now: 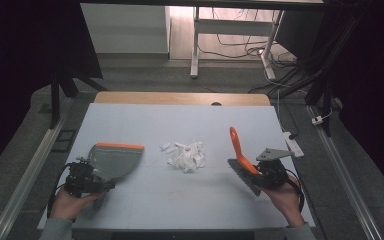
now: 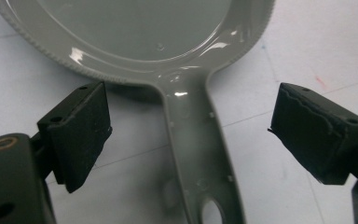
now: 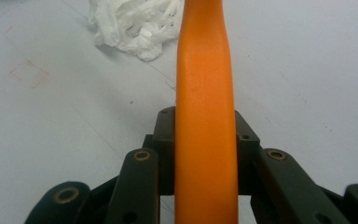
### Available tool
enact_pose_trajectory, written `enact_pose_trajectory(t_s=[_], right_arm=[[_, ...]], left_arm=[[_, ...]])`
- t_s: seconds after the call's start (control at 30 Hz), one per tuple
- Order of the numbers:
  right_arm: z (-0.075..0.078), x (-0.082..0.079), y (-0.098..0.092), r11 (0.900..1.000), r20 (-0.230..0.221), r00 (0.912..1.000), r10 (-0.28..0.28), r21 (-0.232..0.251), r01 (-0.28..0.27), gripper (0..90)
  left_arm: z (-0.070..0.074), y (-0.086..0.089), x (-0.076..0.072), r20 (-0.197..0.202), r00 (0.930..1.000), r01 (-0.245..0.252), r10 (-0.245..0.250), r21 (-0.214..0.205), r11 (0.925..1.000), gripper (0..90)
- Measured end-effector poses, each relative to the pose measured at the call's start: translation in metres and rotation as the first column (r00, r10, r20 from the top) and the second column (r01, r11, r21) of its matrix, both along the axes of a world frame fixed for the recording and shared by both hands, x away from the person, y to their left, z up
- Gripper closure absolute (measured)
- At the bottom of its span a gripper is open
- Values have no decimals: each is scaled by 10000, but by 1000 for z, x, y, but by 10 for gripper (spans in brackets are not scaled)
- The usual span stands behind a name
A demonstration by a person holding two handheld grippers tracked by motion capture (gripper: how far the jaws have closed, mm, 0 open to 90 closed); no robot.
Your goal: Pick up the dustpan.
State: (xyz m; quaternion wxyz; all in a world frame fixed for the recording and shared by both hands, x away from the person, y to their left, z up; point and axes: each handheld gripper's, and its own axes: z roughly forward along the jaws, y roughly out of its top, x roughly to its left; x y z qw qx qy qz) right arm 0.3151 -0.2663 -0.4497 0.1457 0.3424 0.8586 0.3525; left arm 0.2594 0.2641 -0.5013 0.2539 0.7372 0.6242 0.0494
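A grey dustpan with an orange front lip lies flat on the left of the white table. Its handle runs back between the pads of my left gripper. The jaws stand open, with wide gaps on both sides of the handle. On the right, my right gripper is shut on the orange handle of a hand brush. The brush is held tilted, with its dark bristles low over the table. A pile of white paper scraps lies between dustpan and brush.
A white power strip lies at the table's right edge, with cables trailing off to the floor. The far edge is a wooden strip. Metal rails run along both sides of the table, and a desk frame stands beyond.
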Motion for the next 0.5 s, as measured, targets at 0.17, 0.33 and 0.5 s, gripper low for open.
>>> enact_pose_trajectory(t_s=[0.17, 0.33, 0.5], right_arm=[[-1, 0, 1, 10000, 8, 10000, -19, -50, 19, 704], [-2, 0, 1, 10000, 3, 10000, -40, -72, 40, 704], [-2, 0, 2, 9999, 3, 10000, -24, -102, 24, 704]], left_arm=[[-8, -2, 4, -201, 9998, -50, 51, 29, 10000, 162], [-13, -1, 7, -327, 9994, -144, 139, -148, 9998, 235], [-17, -1, 9, -438, 9986, -304, 289, -346, 9989, 315]])
